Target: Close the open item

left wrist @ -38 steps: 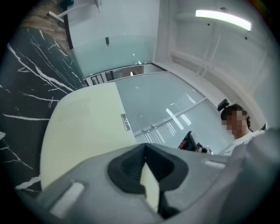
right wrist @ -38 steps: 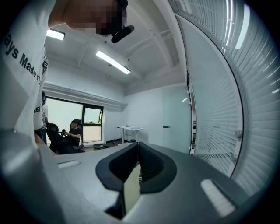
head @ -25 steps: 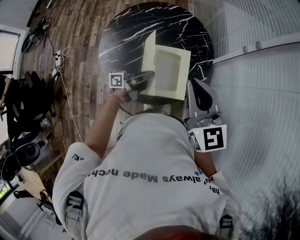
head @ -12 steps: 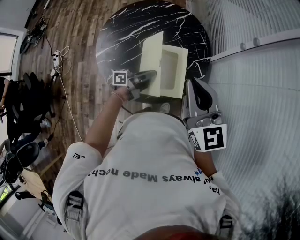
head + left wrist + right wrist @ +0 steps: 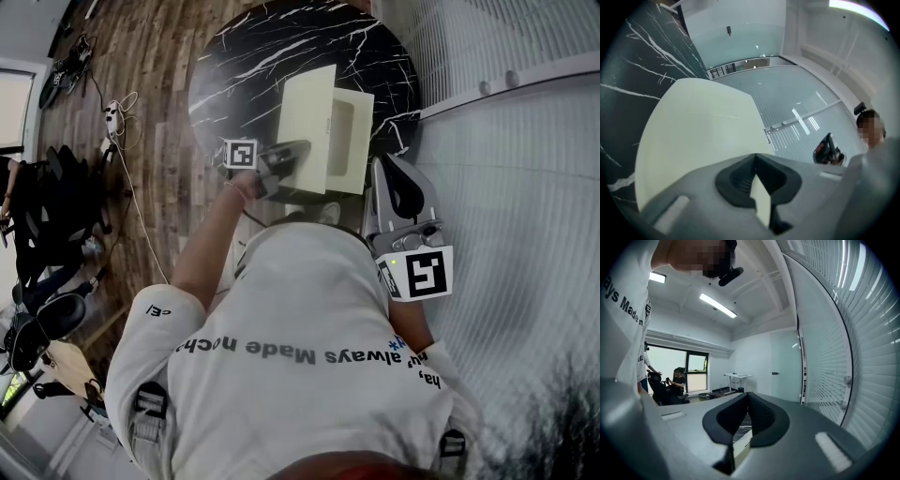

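The cream box [image 5: 354, 141] sat on the black marble table [image 5: 244, 56], its lid [image 5: 305, 122] tilted over the half-hidden inside. The left claw [image 5: 300, 149], pinched shut, lay against the lid; the right claw [image 5: 386, 169], also shut, was beside the box

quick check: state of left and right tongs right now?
Left tongs: closed, nothing clamped; tips at the box lid.
Right tongs: closed, empty, apart from the box.

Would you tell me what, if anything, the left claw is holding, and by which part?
Nothing is held: the left claw is shut, its tip against the flat face of the box lid.
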### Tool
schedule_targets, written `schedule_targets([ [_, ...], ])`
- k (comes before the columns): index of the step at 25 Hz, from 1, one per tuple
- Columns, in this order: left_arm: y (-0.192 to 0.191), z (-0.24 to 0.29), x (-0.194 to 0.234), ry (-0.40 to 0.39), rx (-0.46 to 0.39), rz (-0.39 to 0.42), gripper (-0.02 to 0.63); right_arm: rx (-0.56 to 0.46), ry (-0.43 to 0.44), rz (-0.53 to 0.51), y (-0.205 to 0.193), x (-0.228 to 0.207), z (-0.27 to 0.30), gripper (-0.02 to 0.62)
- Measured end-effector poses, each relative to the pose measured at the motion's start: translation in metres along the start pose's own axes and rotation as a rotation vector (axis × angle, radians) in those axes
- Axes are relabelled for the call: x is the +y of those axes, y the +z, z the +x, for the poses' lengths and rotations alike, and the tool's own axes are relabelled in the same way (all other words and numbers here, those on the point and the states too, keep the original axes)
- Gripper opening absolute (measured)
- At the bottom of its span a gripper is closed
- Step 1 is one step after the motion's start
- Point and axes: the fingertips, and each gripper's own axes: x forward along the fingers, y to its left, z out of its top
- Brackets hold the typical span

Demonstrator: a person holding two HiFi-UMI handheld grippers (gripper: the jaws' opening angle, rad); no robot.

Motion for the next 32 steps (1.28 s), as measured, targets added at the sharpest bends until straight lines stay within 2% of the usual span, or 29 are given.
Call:
schedule_targets([
  [9,-0.001,-0.004,0.027,0.068,0.013,0.002,0.002,0.008,0.005,0.006,-0.006,-0.005,0.001,0.003],
  [17,0.005,-0.015,0.057,0.177,0.017,0.034,0.002,0.019,0.014,0.005,-0.007,-0.009,0.006,0.003],
  [21,0.004,-0.015,0.062,0.166,-0.001,-0.026,0.002,0.025,0.015,0.008,-0.011,-0.012,0.008,0.003],
  [32,0.008,-0.030,0.084,0.234,-0.015,-0.044,0.002,0.033,0.022,0.010,-0.011,-0.016,0.018,0.003],
])
